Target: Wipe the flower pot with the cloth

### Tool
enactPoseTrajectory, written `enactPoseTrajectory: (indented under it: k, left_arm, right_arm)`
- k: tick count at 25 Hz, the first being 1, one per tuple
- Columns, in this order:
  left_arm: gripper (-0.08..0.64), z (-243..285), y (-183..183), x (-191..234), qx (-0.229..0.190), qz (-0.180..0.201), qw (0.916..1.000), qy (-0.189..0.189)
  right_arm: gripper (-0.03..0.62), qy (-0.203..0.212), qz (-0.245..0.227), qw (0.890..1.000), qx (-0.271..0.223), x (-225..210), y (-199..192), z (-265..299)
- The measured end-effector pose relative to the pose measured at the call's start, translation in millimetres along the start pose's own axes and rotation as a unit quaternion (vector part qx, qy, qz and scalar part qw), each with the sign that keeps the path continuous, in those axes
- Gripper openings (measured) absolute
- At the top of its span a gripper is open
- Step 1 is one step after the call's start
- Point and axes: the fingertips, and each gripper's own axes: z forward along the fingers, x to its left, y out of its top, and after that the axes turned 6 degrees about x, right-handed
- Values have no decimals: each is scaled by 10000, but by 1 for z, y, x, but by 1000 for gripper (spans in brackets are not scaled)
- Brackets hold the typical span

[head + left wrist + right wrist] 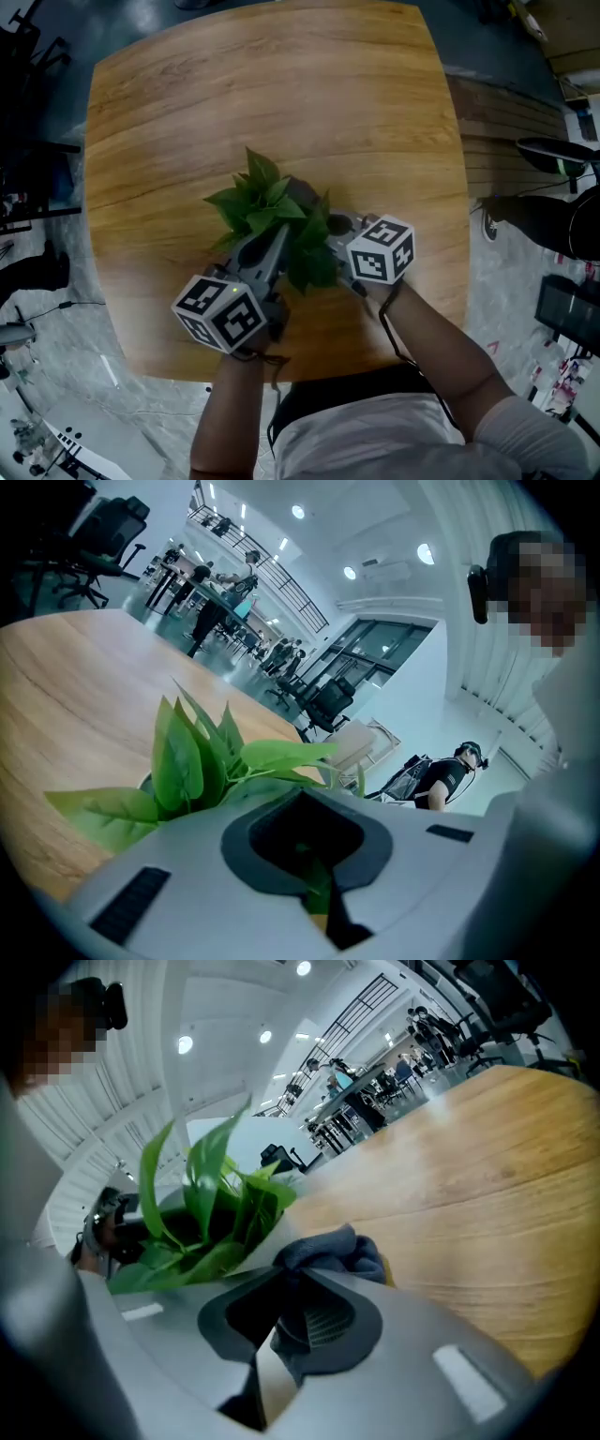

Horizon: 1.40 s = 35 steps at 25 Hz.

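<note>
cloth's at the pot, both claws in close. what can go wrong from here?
1. The right claw holds the cloth by a bunched fold against the flower pot. Rubbing could drag it out.
2. The left claw seems closed on leaves, not on the pot. A pull may tear them, and an unbraced pot could tip or slide on the table.

Pale flower pot (259, 1241) with leafy green plant (267, 211) sits upright on the wooden bench (281, 94), bunched-up blue-grey cloth (330, 1251) touching its side.
</note>
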Motion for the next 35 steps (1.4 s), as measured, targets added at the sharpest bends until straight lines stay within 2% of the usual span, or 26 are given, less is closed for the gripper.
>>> enactPoseTrajectory:
  k: [5,13,25,32,35]
  left_arm:
    - [0,4,-2,3,-64,-53,10000,-37]
    - [0,2,8,3,-340,-200,9992,12]
    - [0,11,17,3,-605,-327,9976,18]
    - [0,10,22,0,-794,-427,9959,42]
    - [0,9,24,-4,-773,-452,9960,61]
  right_arm:
    - [48,28,-90,9999,43,-6,-7,10]
    - [48,213,-314,9993,-48,38,10,-23]
    - [48,30,-211,9994,262,3,-16,14]
    - [48,239,-390,9989,96,41,-1,-17]
    - [49,184,-453,9987,114,42,-3,-16]
